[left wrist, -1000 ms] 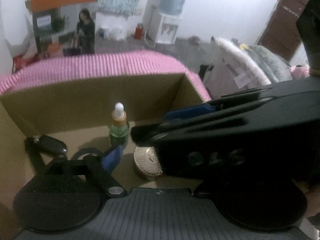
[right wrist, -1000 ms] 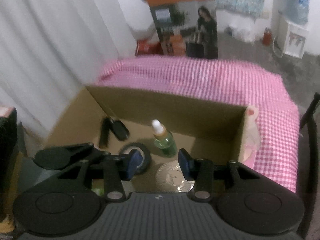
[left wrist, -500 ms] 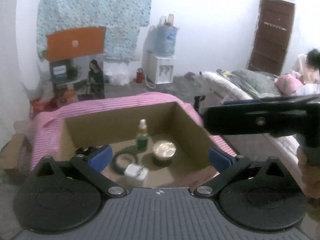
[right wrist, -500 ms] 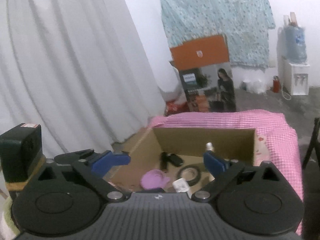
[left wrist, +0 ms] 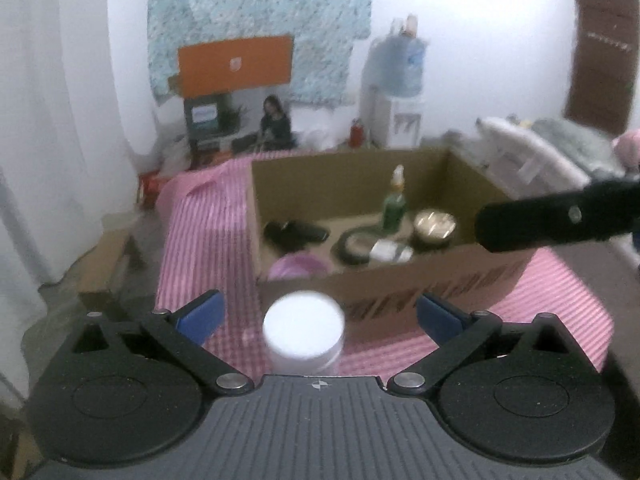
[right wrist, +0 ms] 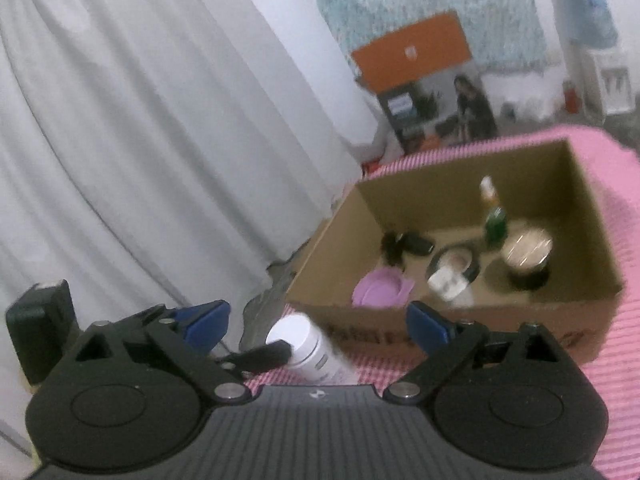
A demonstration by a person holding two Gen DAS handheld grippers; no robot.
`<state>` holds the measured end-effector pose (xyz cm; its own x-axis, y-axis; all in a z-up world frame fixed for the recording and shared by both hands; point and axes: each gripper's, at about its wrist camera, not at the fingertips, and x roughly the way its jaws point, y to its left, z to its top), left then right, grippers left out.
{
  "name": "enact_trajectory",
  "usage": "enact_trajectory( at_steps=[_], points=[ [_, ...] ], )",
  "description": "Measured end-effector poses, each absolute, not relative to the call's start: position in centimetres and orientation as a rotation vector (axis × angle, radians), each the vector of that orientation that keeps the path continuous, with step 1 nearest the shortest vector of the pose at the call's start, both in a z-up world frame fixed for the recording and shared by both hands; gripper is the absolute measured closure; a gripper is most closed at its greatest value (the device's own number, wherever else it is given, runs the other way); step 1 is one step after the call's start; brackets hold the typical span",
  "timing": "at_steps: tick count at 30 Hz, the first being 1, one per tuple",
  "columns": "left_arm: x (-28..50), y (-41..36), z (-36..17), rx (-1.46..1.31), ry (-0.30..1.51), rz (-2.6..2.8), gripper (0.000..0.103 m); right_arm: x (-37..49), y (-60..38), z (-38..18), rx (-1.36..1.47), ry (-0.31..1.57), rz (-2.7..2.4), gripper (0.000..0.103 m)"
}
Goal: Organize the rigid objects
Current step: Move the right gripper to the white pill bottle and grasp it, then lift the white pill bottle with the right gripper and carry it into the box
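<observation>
A white round jar (left wrist: 303, 332) stands on the pink checked cloth in front of the cardboard box (left wrist: 432, 292), between the open fingers of my left gripper (left wrist: 318, 314). The jar also shows in the right wrist view (right wrist: 310, 346), low between the open fingers of my right gripper (right wrist: 316, 322). The box (right wrist: 440, 324) holds a green dropper bottle (left wrist: 394, 202), a gold-lidded tin (left wrist: 435, 225), a black tape ring (left wrist: 356, 246), a white charger (left wrist: 390, 251), a purple lid (left wrist: 298, 268) and a black key fob (left wrist: 294, 234).
The pink checked cloth (left wrist: 200, 240) covers the table. A white curtain (right wrist: 160, 140) hangs at the left. A black device (right wrist: 40, 320) sits at the lower left. The other gripper's black finger (left wrist: 560, 216) crosses over the box's right side.
Both grippers have pulled back out of the box and dropped lower. The white jar now stands between the left gripper's open fingers; it was not in view before.
</observation>
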<state>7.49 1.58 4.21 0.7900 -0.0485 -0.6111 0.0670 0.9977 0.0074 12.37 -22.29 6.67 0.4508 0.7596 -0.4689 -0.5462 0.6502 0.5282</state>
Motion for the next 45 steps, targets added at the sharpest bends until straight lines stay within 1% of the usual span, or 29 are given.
enact_trajectory(
  at_steps=[7,11,12,13,15,18,20,22,25,27,30,45],
  points=[
    [8.6,2.5,1.2,0.027,0.709,-0.045,0.005,13.2,-17.9,3.3,0.315,0.857,0.839,0.017],
    [8.8,2.9,0.3,0.033,0.725,-0.045,0.010,14.1,-16.1,1.5,0.332,0.921,0.843,0.027],
    [8.9,2.9,0.1,0.034,0.728,-0.047,0.012,14.3,-15.7,1.1,0.334,0.934,0.845,0.028],
    [8.9,3.0,-0.1,0.034,0.733,-0.046,0.018,14.5,-15.4,0.9,0.336,0.945,0.845,0.029],
    [9.2,3.1,-0.4,0.028,0.745,-0.047,0.024,15.0,-14.7,0.3,0.337,0.963,0.843,0.034],
    [9.5,3.1,-0.8,0.027,0.756,-0.049,0.029,15.5,-14.2,-0.1,0.345,0.981,0.841,0.037],
    [9.5,3.0,-0.9,0.033,0.757,-0.050,0.034,15.7,-14.0,-0.3,0.348,0.986,0.843,0.038],
    [9.5,3.0,-1.0,0.026,0.762,-0.053,0.043,15.9,-13.8,-0.4,0.357,0.990,0.851,0.040],
    [9.4,3.0,-0.9,0.013,0.761,-0.065,0.049,16.1,-13.7,-0.4,0.371,0.996,0.863,0.043],
    [9.3,2.7,-0.9,0.020,0.761,-0.063,0.049,16.1,-13.6,-0.5,0.379,1.000,0.871,0.046],
    [9.2,2.6,-0.9,0.020,0.763,-0.063,0.049,16.2,-13.3,-0.4,0.377,1.002,0.876,0.047],
    [8.3,2.2,-0.1,0.020,0.749,-0.067,0.050,15.3,-13.7,0.3,0.389,1.002,0.883,0.047]
  ],
)
